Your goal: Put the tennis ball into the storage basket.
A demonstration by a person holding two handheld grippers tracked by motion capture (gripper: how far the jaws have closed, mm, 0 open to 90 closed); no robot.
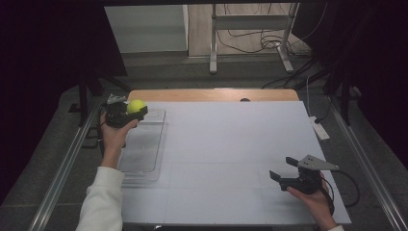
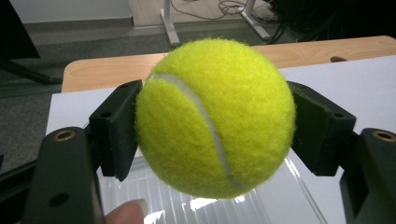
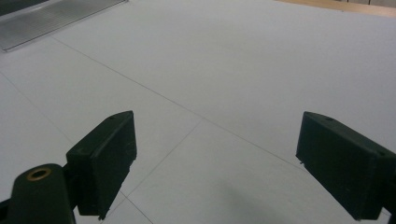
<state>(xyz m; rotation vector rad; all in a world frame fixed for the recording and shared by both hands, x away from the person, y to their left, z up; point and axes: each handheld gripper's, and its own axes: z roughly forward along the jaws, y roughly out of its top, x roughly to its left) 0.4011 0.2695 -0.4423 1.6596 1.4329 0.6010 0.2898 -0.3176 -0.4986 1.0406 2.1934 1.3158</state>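
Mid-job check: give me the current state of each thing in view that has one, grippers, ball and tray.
Left gripper: shut on the ball, held above the tray's far end.
Ball: clamped between both jaws, off the table.
Right gripper: open, nothing between its jaws, low over the white table.
Tray: clear, lying flat at the table's left, nothing in it.

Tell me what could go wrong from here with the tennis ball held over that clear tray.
The left gripper holds the tennis ball only at its two sides, so the round, fuzzy ball could slip or twist out. Released above the clear tray, it may bounce and roll across the white table. The right gripper sits open far away, poorly placed to catch it.
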